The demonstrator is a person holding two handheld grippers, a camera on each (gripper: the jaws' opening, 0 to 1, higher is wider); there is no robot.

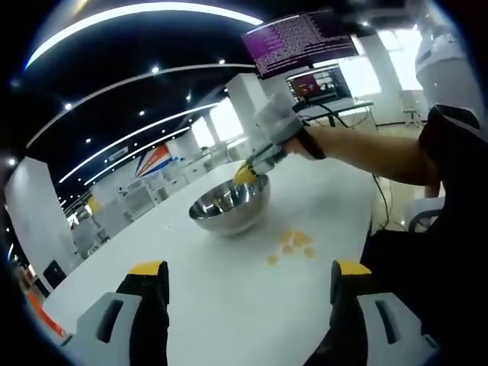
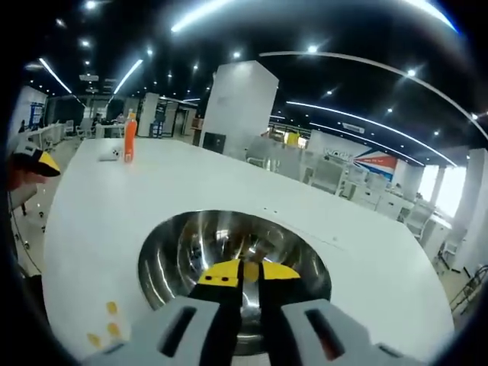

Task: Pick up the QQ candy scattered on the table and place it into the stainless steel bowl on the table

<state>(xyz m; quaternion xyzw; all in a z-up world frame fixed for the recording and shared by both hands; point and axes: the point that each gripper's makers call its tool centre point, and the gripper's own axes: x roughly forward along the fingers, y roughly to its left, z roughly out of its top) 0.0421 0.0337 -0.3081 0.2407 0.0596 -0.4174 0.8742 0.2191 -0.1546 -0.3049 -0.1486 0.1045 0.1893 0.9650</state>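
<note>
Right gripper over the bowl with a candy, left parked wide.

Right gripper (image 2: 242, 272) has its jaws nearly together on a small yellow QQ candy (image 2: 249, 271), tips hanging over the stainless steel bowl (image 2: 171, 263); the release looks like the step in hand, so part the jaws while the tips are inside the rim and near the centre, low enough that the candy doesn't bounce out. Left gripper (image 1: 248, 276) is empty, jaws well apart, above bare table (image 1: 229, 305). The left gripper view gives the loose pile (image 1: 293, 244) just beside the bowl on the near side, and the person's arm reaching in. The right gripper view gives the bowl interior, plus an orange bottle (image 2: 130, 137) far across the table.
</note>
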